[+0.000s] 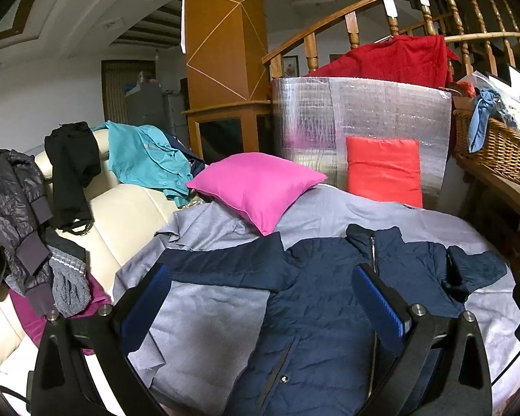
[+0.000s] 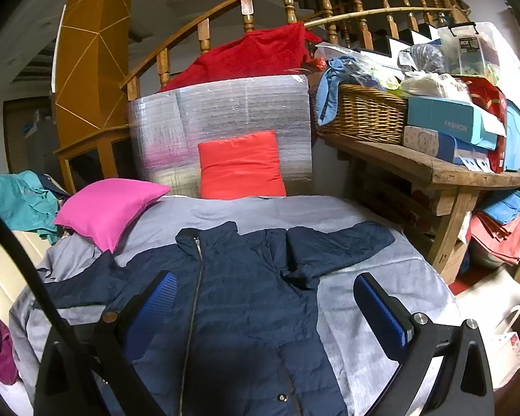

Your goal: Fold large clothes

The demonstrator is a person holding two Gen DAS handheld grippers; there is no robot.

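A: Any writing you can read?

B: On the wooden surface (image 2: pixel 433 168) at the right, a teal box (image 2: pixel 447 123) says "FASHION". A clear bag (image 2: pixel 468 46) above it has a dark label starting "ROX" (the rest is too small to read). Nothing legible on the navy jacket (image 2: pixel 246 298).

A: Where is the jacket?

B: It lies flat, front up and zipped, on a grey sheet (image 2: pixel 364 312), collar towards the far end. Its sleeves spread to either side; the one on the right is bent back towards the body. A pink pillow (image 1: pixel 256 187) sits near the collar at the left, its corner close to the left sleeve, and an orange pillow (image 1: pixel 383 170) leans on a silver foil panel (image 1: pixel 357 118) behind.

A: The tools?

B: The left tool (image 1: pixel 260 298) has its blue pads wide apart above the jacket's left half, gripping nothing. The right tool (image 2: pixel 268 306) is equally spread over the right half, also empty.

A: Room at the edges?

B: Bare sheet shows right of the jacket and below the left sleeve. The cream sofa (image 1: pixel 121 215) at the left is draped with clothes.
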